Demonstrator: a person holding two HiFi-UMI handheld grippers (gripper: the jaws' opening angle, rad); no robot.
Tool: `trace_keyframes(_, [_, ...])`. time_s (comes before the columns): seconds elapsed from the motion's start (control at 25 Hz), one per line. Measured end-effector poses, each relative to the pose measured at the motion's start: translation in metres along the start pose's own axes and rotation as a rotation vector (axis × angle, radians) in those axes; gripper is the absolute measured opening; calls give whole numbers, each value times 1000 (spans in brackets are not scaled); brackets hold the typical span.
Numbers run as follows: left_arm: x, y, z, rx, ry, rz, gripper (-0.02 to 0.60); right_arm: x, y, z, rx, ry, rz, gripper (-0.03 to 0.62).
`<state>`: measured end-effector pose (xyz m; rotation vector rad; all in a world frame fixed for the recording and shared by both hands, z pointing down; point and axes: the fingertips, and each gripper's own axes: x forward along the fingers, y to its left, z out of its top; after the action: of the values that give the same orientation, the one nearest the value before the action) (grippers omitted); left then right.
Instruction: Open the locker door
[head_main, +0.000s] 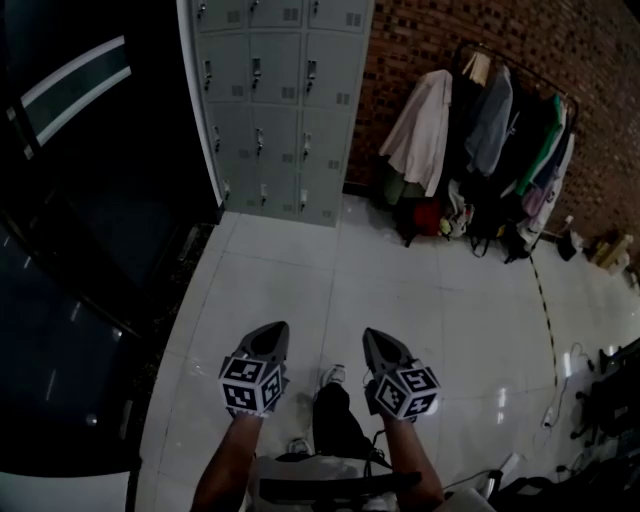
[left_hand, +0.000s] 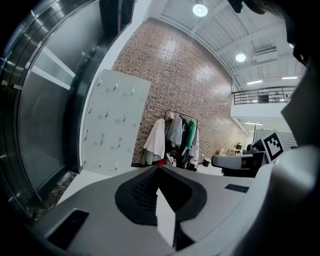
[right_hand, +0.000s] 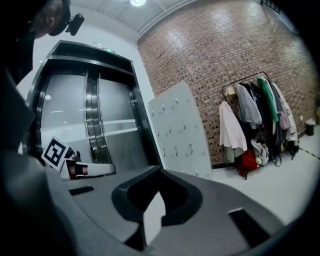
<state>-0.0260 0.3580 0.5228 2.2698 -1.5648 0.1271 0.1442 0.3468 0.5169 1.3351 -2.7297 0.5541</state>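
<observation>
A bank of grey lockers (head_main: 280, 100) with small handles stands against the wall at the far end of the white tiled floor; all its doors look closed. It also shows as the lockers (left_hand: 112, 125) in the left gripper view and the lockers (right_hand: 180, 132) in the right gripper view. My left gripper (head_main: 272, 335) and right gripper (head_main: 374, 340) are held side by side low in the head view, well short of the lockers and pointing toward them. Both have jaws closed to a point with nothing between them, as the left gripper (left_hand: 159, 167) and right gripper (right_hand: 160, 169) views show.
A clothes rack (head_main: 490, 130) hung with jackets stands right of the lockers by the brick wall (head_main: 560, 40), a red bag (head_main: 428, 218) at its foot. Dark glass doors (head_main: 90, 200) line the left side. Cables and a power strip (head_main: 555, 405) lie at the right.
</observation>
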Motion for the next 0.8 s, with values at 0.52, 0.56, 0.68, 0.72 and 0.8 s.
trace_keyframes(0.52, [205,86,109,9,-36,40,-2,211,-116,97,-19,-18,69,8])
trace_keyframes(0.56, [221,92,118,2,-42,42,-2,225,-128,104,-24,-16,72,8])
trace_keyframes(0.68, [262,106,138,-19,-48,58,-2,261,-161,121,-22,-2,86,8])
trace_keyframes(0.72, [273,109,146,-19,-53,69,-2,272,-169,128,-23,0,94,8])
trace_keyframes(0.8, [294,116,161,-23,-70,92,-2,293,-182,143,-32,-3,117,8])
